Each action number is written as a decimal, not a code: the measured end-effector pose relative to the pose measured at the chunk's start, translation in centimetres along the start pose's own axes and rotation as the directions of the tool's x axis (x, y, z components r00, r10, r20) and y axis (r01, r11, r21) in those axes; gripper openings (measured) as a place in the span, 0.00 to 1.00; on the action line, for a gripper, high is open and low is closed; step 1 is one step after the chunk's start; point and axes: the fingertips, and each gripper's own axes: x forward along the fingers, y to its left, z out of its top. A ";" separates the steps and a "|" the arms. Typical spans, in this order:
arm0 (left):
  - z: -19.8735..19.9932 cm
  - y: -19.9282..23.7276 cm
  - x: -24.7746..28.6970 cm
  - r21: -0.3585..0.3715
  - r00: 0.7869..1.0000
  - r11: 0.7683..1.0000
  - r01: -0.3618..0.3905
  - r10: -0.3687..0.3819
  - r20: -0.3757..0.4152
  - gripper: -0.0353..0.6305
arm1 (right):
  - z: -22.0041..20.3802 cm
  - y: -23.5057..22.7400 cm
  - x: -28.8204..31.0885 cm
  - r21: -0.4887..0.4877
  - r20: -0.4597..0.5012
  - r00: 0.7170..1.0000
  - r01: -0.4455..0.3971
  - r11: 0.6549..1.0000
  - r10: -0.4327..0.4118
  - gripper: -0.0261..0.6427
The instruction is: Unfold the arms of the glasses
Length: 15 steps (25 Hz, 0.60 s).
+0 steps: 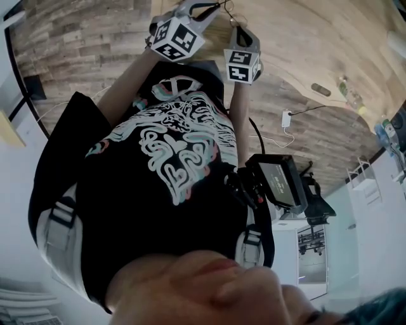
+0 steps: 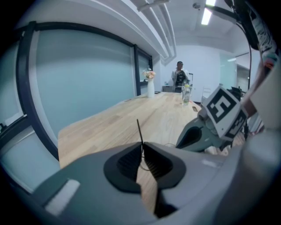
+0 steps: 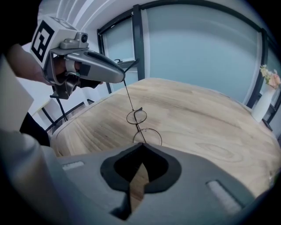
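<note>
Thin round wire glasses [image 3: 142, 127] hang over the light wooden table [image 3: 206, 127] between my two grippers. My right gripper [image 3: 142, 145] is shut on the glasses at the edge of the nearer lens. From the far lens one long black arm [image 3: 129, 99] runs up to my left gripper [image 3: 123, 80], whose tip is shut on it. In the left gripper view that arm [image 2: 139, 132] sticks up from between the left gripper's [image 2: 141, 147] closed pads, with the right gripper [image 2: 193, 136] just to the right. In the head view both grippers, left [image 1: 202, 13] and right [image 1: 240, 32], show only at the top edge.
A white vase with flowers [image 2: 150, 85] and a clear bottle [image 2: 186, 93] stand at the table's far end, where a person [image 2: 179, 77] is. A glass wall [image 2: 83, 79] runs along the table. A black screen device [image 1: 282, 181] hangs at the wearer's side.
</note>
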 end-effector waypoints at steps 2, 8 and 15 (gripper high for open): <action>0.0 0.1 0.2 0.001 1.000 1.000 0.000 0.000 0.000 0.06 | 0.2 -0.1 -0.1 -0.033 -0.004 1.000 0.015 0.999 -0.015 0.04; 0.2 0.8 0.6 -0.019 1.000 1.000 -0.013 0.013 0.005 0.06 | 3.1 0.0 -0.6 -0.118 0.035 0.999 0.029 0.993 -0.025 0.04; 0.5 0.3 0.3 -0.028 1.000 0.999 -0.019 0.019 -0.002 0.06 | 5.3 1.3 0.6 -0.184 0.031 0.998 -0.042 0.982 0.048 0.14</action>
